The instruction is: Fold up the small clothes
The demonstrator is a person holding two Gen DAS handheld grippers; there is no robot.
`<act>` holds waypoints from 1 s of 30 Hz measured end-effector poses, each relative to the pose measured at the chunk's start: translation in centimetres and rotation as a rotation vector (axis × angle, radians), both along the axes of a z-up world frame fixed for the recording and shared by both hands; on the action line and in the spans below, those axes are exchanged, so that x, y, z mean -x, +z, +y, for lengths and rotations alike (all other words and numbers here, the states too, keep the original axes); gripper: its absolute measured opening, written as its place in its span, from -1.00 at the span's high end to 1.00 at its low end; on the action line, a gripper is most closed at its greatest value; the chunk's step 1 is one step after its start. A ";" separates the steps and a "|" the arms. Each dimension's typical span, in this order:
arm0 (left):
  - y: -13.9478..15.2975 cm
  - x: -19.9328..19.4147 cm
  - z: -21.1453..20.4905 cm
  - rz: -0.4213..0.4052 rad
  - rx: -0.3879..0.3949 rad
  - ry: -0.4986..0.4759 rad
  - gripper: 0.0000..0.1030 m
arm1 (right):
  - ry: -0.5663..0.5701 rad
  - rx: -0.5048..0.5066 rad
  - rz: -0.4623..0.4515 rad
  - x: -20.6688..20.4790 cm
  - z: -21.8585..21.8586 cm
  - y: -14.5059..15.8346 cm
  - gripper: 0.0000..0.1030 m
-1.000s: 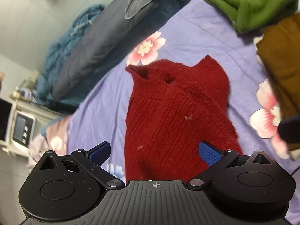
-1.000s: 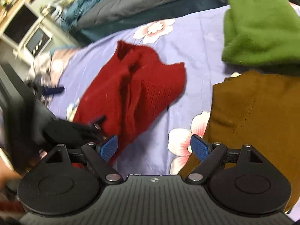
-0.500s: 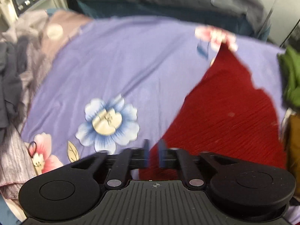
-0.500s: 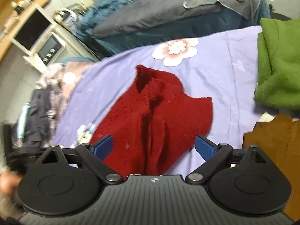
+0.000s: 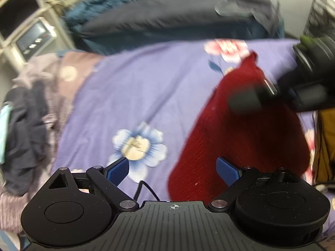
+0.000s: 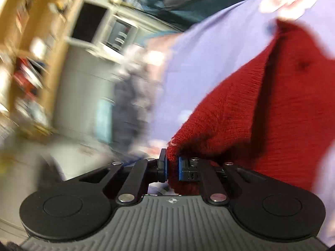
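The red knitted garment [image 5: 240, 138] is lying on the purple flowered bedspread [image 5: 134, 92], spreading away to the right of my left gripper [image 5: 172, 170], whose right finger is hanging over its near edge. In the right wrist view the same garment [image 6: 272, 96] is rising up and away from my right gripper [image 6: 172, 168], with one corner of the knit gathered right at the fingertips.

The bedspread is showing a blue-and-white flower just ahead of my left gripper and a pink one beyond the garment's far tip. A dark grey quilt [image 5: 167, 21] is lying along the far side of the bed, and a heap of dark and pale clothes [image 5: 27, 121] is sitting at the left edge. A white appliance [image 5: 33, 39] on a shelf is standing beyond that heap. At the far right a brown cloth [image 5: 326, 138] is lying beside the garment. Both views are blurred.

I am keeping my left gripper wide apart, its blue pads [image 5: 117, 170] holding nothing. My right gripper is pinching nearly closed on the garment's corner, red knit filling the narrow gap between the pads [image 6: 164, 168]. From the left view, that right gripper [image 5: 270, 93] is appearing over the garment's upper part.
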State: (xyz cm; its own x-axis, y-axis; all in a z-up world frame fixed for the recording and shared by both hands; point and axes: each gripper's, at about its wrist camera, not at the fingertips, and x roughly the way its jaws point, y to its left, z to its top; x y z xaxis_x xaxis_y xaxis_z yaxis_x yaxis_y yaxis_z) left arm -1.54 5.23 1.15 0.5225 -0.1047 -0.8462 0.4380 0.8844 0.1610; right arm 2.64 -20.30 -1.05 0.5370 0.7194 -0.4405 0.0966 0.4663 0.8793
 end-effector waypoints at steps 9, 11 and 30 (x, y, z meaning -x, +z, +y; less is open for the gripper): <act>0.8 -2.4 4.2 -0.067 0.016 0.162 -1.00 | 0.160 0.002 -0.018 -10.6 8.7 1.1 0.76; -0.5 -3.6 4.1 -0.030 0.028 0.127 -1.00 | 0.217 -0.003 0.029 -10.2 9.9 -1.2 0.74; -4.9 -1.7 -3.5 0.071 -0.110 -0.181 -1.00 | 0.092 0.843 -0.028 -12.7 -4.9 -3.2 -0.52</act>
State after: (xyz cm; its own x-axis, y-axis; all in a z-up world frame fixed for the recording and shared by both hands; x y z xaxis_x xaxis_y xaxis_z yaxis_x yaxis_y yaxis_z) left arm 0.15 1.77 -3.77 0.4418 -0.0968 -0.8919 0.6020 0.7691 0.2147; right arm 15.36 -25.20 -4.23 0.5114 0.1982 -0.8362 0.0094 0.9717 0.2360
